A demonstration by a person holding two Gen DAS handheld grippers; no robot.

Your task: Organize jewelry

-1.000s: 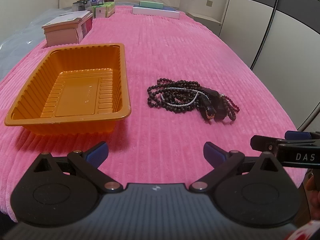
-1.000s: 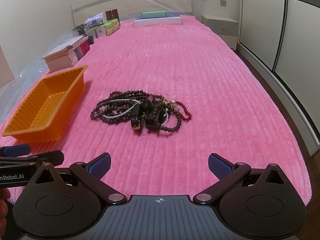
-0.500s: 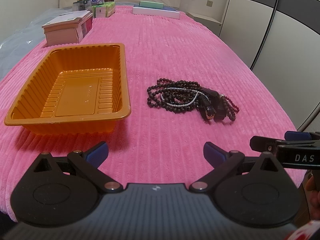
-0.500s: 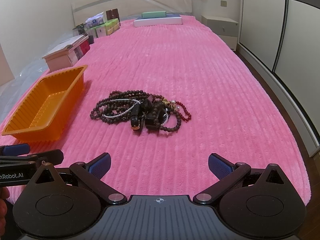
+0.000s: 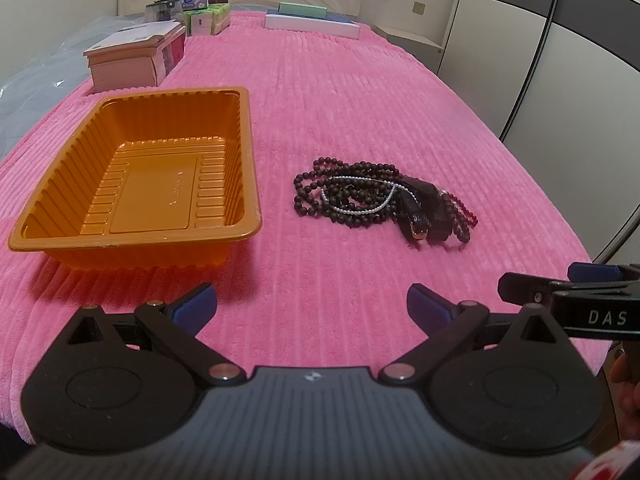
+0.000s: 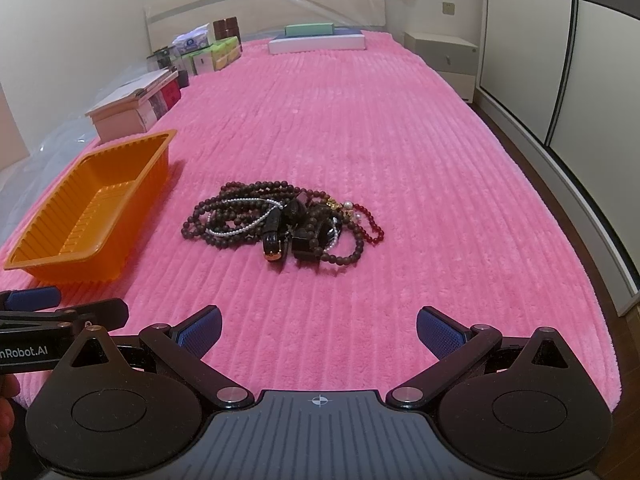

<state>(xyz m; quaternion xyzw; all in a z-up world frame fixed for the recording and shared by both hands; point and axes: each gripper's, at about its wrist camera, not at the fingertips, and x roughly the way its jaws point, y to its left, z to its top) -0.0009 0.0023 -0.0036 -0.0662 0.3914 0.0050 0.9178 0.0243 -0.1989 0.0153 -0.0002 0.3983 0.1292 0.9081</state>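
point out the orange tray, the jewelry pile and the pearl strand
orange tray (image 5: 244, 152): left wrist view, on its right inner wall.
jewelry pile (image 6: 236, 224): right wrist view, on the dark beads at its left side.
pearl strand (image 5: 362, 210): left wrist view, on the near curve of the white beads.

1. The jewelry (image 6: 280, 220) lies in one tangled heap on the pink bedspread: long strands of dark brown beads, a thin white pearl string, a red bead bracelet, black chunky pieces, one gold-tipped.
2. The tray (image 5: 168, 240), orange ribbed plastic, sits upright and empty, left of the heap, apart from it.
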